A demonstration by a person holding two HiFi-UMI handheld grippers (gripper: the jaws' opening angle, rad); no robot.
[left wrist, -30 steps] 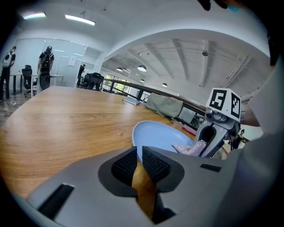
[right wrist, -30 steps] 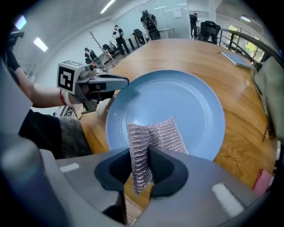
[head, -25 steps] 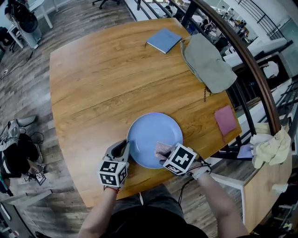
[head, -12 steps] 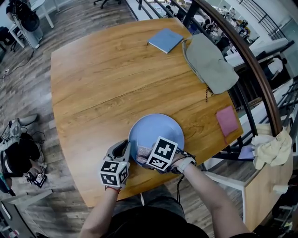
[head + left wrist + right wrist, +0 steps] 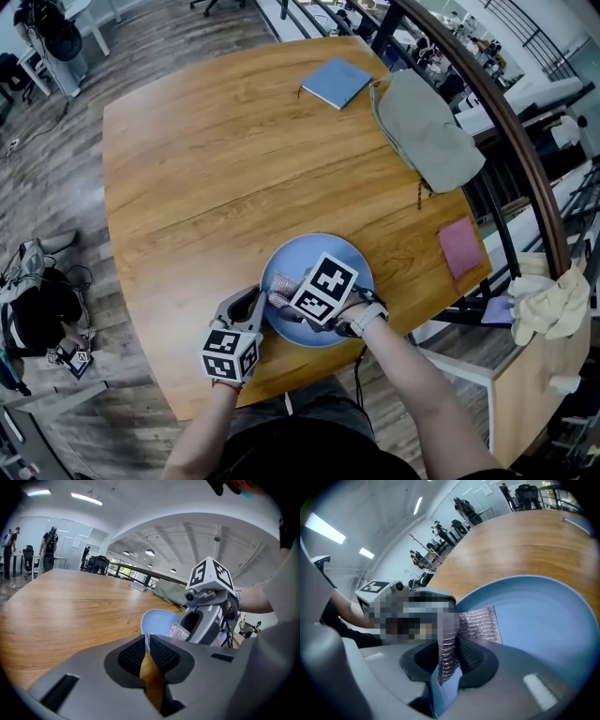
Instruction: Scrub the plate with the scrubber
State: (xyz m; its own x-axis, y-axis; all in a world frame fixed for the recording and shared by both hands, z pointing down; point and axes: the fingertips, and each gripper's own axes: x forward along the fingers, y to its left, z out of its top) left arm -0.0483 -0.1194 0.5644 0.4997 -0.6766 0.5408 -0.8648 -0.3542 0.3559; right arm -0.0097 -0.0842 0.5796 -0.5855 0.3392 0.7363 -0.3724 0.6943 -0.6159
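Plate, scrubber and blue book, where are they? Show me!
plate (image 5: 319,253), head view, bare far part of its dish.
scrubber (image 5: 480,624), right gripper view, middle of its shiny ridged flap.
blue book (image 5: 335,82), head view, middle of its cover.

no words, numbers or brand names can be read in any view. the only printed signs are black-and-white square markers, patterns rather than letters, on the left cube (image 5: 230,354) of the left gripper (image 5: 255,305) and the right cube (image 5: 323,288) of the right gripper (image 5: 284,302), low centre of the head view.
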